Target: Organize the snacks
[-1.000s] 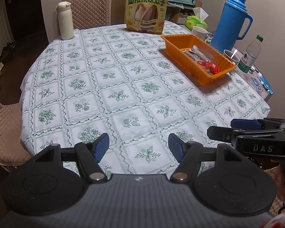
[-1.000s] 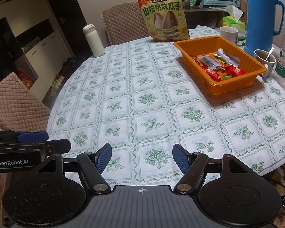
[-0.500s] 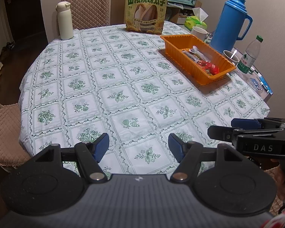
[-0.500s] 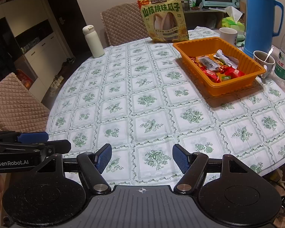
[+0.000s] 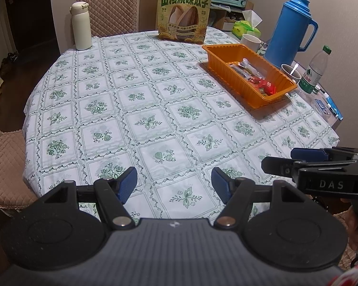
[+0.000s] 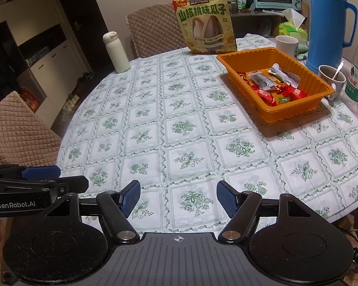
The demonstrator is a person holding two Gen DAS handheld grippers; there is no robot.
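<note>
An orange tray (image 5: pixel 216 54) (image 6: pixel 296 113) sits at the right of the round table and holds several wrapped snacks (image 5: pixel 262 84) (image 6: pixel 273 83). A large green bag of sunflower seeds (image 5: pixel 183 14) (image 6: pixel 206 27) stands upright behind it. My left gripper (image 5: pixel 174 186) hovers open over the near table edge, nothing between its blue pads. My right gripper (image 6: pixel 178 197) is open and empty too, just right of the left one. Each gripper shows at the edge of the other's view, the right gripper (image 5: pixel 305 160) and the left gripper (image 6: pixel 52 176).
A white flask (image 5: pixel 80 26) (image 6: pixel 115 52) stands at the far left. Right of the tray are a blue thermos (image 5: pixel 290 27) (image 6: pixel 328 23), two mugs (image 6: pixel 331 81), a water bottle (image 5: pixel 316 70) and a tissue pack (image 5: pixel 247 27). Quilted chairs (image 6: pixel 19 128) flank the green-patterned tablecloth (image 5: pixel 145 109).
</note>
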